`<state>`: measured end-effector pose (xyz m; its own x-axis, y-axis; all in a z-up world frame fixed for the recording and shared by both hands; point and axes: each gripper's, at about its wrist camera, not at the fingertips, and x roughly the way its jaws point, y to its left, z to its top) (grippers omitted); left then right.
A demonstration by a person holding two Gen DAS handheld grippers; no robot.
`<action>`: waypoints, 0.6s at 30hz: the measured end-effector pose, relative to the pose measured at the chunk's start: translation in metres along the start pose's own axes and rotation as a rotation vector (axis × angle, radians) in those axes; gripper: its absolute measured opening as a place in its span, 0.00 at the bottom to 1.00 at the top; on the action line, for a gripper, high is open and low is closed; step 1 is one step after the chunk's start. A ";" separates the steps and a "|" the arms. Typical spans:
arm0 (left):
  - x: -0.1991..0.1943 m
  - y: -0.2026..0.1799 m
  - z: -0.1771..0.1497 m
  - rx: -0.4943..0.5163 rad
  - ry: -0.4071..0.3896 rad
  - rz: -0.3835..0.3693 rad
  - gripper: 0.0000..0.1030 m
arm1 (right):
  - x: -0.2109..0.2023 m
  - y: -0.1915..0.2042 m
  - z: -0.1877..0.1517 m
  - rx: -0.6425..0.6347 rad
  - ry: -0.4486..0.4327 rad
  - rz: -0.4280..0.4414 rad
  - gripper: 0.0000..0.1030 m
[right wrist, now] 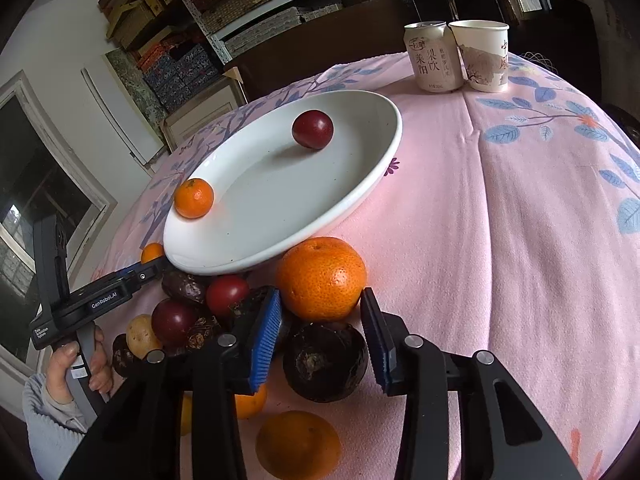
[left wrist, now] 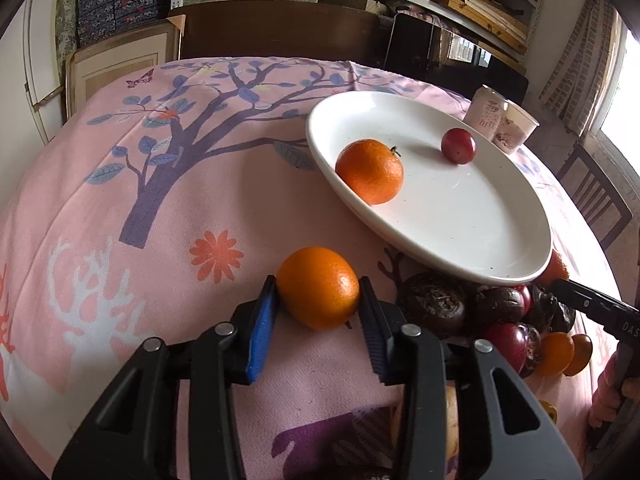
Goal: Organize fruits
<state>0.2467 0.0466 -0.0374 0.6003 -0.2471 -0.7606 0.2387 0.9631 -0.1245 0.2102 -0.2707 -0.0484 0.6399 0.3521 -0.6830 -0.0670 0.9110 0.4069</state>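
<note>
Left gripper (left wrist: 318,290) is clamped on an orange (left wrist: 318,288) lying on the cloth (left wrist: 160,200), just in front of the white plate (left wrist: 460,248). Right gripper (right wrist: 320,300) has a bigger orange (right wrist: 321,278) between its pads, which look to be touching it, at the plate's (right wrist: 224,256) near rim. On the plate: a small orange (left wrist: 370,171) and a plum (left wrist: 458,145). A fruit pile (right wrist: 192,312) sits below the rim. Behind the plate, a can (right wrist: 432,56) and a cup (right wrist: 484,54).
</note>
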 end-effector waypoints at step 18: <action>-0.053 -0.025 -0.013 0.059 -0.127 -0.010 0.38 | -0.049 -0.004 -0.008 0.009 -0.163 -0.048 0.68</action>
<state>0.1992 0.0368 -0.0020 0.6886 -0.2717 -0.6723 0.2875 0.9535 -0.0908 0.1736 -0.2898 -0.0215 0.7577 0.2682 -0.5949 -0.0270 0.9238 0.3820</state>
